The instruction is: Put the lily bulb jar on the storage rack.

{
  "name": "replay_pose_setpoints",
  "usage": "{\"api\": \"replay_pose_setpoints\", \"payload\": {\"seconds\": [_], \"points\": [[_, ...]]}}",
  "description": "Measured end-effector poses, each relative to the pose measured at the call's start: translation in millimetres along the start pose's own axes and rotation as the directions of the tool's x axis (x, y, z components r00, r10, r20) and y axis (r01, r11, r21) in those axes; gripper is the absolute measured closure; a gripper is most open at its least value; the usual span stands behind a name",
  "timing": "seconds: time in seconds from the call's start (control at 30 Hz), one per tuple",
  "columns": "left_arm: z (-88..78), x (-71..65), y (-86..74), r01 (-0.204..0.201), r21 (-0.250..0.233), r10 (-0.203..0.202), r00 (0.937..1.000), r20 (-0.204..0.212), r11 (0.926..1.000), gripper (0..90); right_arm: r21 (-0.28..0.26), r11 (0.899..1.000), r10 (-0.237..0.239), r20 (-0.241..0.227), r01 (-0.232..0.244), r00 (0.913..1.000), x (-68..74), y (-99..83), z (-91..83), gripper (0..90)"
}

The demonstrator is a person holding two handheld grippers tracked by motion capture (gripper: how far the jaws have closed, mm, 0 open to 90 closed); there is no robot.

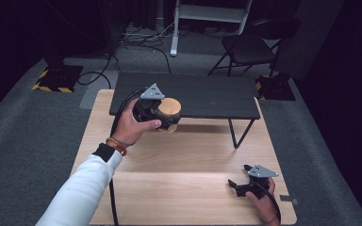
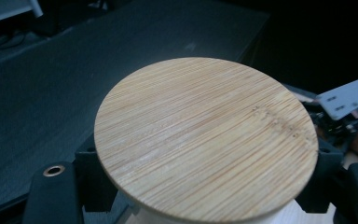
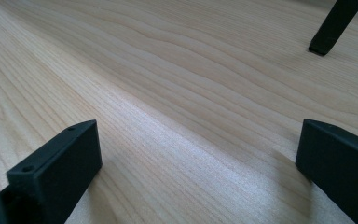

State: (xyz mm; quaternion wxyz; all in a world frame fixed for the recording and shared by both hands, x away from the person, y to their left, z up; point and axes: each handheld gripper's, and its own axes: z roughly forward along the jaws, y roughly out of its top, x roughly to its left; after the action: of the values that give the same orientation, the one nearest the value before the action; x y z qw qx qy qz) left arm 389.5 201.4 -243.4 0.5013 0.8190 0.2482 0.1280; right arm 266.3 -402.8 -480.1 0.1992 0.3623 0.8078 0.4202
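Left hand-held gripper (image 1: 166, 115) clamped on a jar with a round bamboo lid (image 1: 169, 107), held in the air at the near left edge of the black raised shelf (image 1: 207, 96), above the light wooden bench (image 1: 179, 165). In the left gripper view, lid (image 2: 205, 140) flat and level between the two black jaws, pale body just visible below it. Right hand-held gripper (image 1: 239, 185) resting at the near right of the bench, jaws wide apart with nothing between them, bare wood ahead (image 3: 191, 116).

Likely step: carrying the jar up onto the shelf. To do it well: keep the lid level, clear the shelf's near edge fully before moving farther in, lower straight down until the base sits flat, then loosen the grip without dragging. Keep the squeeze on the body, not the lid, lest the lid pop loose. Leave the right hand parked, well apart from the shelf leg (image 1: 233, 134).
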Motion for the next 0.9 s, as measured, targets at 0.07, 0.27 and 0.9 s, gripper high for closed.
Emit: {"api": "replay_pose_setpoints", "payload": {"seconds": [0.07, 0.27, 0.9], "points": [[-3.1, -0.5, 6.9, -0.013, -0.008, 0.012, 0.9999, -0.007, 0.9999, 25.7, 0.001, 1.0, 0.002, -0.001, -0.002, 1.0, -0.1, 0.1, 0.0, 0.0], [0.9, 0.4, 11.6, -0.025, -0.044, 0.022, 0.9971, -0.072, 0.9987, 25.7, 0.001, 1.0, 0.001, -0.002, -0.001, 1.0, -0.3, 0.1, 0.0, 0.0], [30.7, 21.5, -1.7, 0.009, -0.073, -0.02, 0.9882, -0.152, 0.9973, 25.5, 0.001, 1.0, 0.001, -0.002, -0.001, 1.0, -0.4, 0.1, 0.0, 0.0]]}}
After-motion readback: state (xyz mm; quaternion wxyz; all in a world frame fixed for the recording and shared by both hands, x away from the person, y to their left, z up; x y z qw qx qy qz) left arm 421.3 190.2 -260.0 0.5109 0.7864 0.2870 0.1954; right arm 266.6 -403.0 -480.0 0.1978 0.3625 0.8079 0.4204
